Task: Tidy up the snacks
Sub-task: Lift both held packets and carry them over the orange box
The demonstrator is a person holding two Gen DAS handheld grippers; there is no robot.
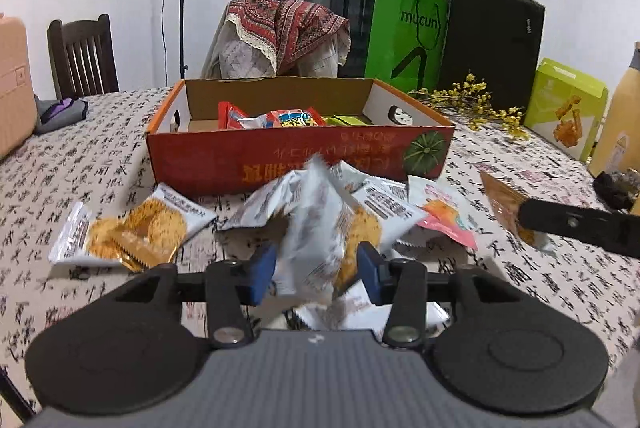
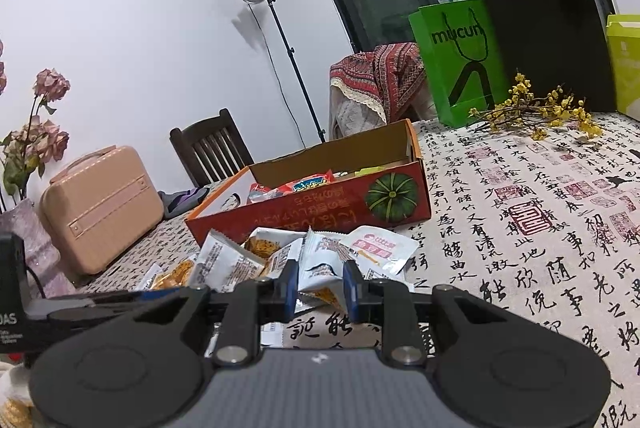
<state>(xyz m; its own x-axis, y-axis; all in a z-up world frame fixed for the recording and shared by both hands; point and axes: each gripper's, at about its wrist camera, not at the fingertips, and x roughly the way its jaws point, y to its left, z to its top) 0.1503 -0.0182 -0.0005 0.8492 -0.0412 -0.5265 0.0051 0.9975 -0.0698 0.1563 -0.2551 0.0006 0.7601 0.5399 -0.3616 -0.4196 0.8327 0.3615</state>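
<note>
A red cardboard box [image 1: 280,156] [image 2: 320,204] stands open on the calligraphy-print tablecloth with red snack packets [image 1: 296,118] inside. In front of it lies a pile of white biscuit packets [image 1: 136,228] [image 2: 224,260] and a pink packet [image 1: 444,212] [image 2: 380,248]. My left gripper [image 1: 317,264] is over the pile, its blue pads against both sides of a blurred white packet [image 1: 316,212] that stands upright. My right gripper [image 2: 321,284] is shut on another white packet [image 2: 320,264] just above the cloth. In the left wrist view one of its black fingers [image 1: 580,228] shows at the right with the packet [image 1: 500,200].
A green paper bag [image 1: 404,36], a black bag [image 1: 492,44], yellow flower sprigs [image 1: 480,100] and a light green carton [image 1: 564,108] sit at the table's far right. A pink case [image 2: 100,208] and dried pink flowers [image 2: 36,132] are at the left. Chairs stand behind.
</note>
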